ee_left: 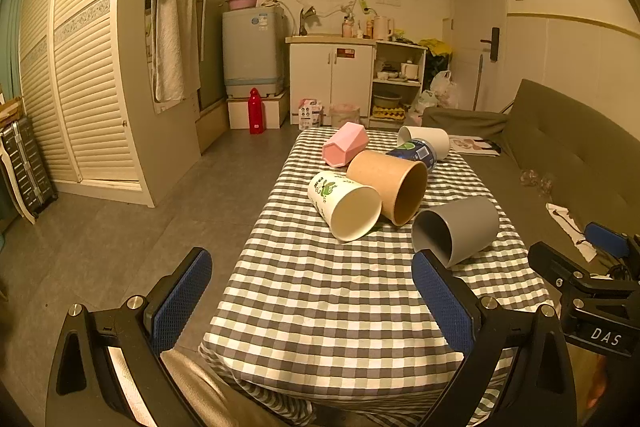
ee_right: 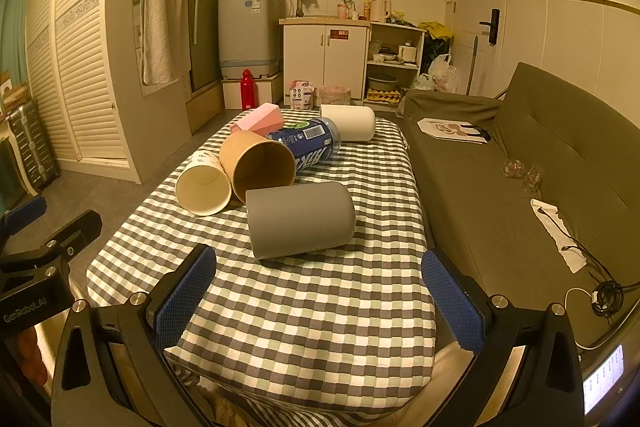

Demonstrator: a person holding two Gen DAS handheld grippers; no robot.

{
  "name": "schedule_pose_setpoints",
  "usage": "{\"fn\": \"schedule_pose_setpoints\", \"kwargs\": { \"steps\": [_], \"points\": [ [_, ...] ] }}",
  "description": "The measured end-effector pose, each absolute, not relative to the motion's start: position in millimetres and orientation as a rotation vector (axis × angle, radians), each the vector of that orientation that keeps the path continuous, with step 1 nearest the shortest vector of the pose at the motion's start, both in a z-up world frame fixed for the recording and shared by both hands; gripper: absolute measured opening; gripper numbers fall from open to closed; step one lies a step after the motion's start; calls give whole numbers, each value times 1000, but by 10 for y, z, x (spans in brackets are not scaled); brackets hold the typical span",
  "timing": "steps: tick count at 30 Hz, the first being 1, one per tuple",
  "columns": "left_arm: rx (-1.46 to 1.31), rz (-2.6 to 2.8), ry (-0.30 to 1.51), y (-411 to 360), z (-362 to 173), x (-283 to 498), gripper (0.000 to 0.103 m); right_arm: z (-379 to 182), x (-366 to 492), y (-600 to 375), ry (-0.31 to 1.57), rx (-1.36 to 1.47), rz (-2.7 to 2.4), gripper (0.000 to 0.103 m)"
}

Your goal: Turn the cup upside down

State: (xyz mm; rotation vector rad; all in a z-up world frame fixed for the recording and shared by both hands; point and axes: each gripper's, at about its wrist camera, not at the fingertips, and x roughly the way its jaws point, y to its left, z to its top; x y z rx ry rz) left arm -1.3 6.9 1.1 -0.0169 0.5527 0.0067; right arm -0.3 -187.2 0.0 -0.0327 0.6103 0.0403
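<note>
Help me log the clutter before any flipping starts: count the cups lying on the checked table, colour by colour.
Grey cup: 1
Brown paper cup: 1
White printed paper cup: 1
Pink cup: 1
Blue labelled cup: 1
Plain white cup: 1
Total: 6, all on their sides.

The left gripper (ee_left: 312, 301) is held low, its two fingers spread wide with nothing between the blue pads (ee_left: 182, 301). The right gripper (ee_right: 319, 297) is in the same pose, also wide apart and empty, with blue pads (ee_right: 186, 297) facing each other. The two grippers are side by side, each one visible at the edge of the other's view.
</note>
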Motion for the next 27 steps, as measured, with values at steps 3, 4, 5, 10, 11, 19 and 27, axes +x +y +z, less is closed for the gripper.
{"fn": "schedule_pose_setpoints", "kwargs": {
  "steps": [3,4,5,10,11,19,27],
  "points": [
    [-17,7,553,62,8,-13,103,-1,-3,-1872,610,-33,40,103],
    [-17,7,553,63,8,-12,103,-1,-1,-1872,610,-33,41,103],
    [-17,6,553,63,8,-12,103,-1,-2,-1871,611,-33,40,103],
    [-17,7,552,61,5,-13,103,-3,0,-1870,611,-33,40,103],
    [-16,7,552,67,7,-14,103,-4,1,-1869,611,-33,40,103],
    [-16,7,552,63,5,-15,103,-6,0,-1871,612,-33,39,103],
    [-16,8,552,57,0,-12,103,-5,2,-1870,613,-33,39,103]
  ]
}}
